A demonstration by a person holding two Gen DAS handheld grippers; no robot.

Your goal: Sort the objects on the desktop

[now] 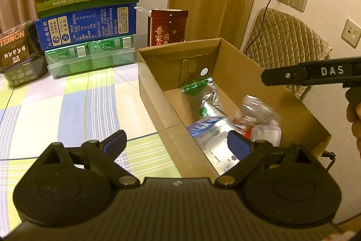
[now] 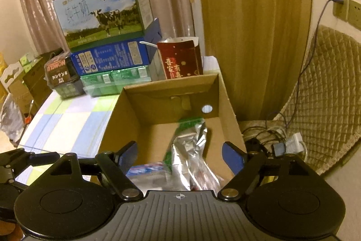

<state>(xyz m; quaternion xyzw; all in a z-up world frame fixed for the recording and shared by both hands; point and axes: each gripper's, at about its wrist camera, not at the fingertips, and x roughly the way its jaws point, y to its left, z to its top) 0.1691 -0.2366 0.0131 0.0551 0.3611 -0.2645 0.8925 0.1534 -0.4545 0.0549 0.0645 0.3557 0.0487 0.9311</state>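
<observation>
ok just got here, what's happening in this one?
A person is sorting items off a desk into an open cardboard box. Both the left gripper and the right gripper are open and empty, held over the near end of the box. Inside lie a silver foil pouch, a small white-lidded container and some blurred clear packaging. The checked tablecloth beside the box is bare up to the stacked milk cartons at the back.
</observation>
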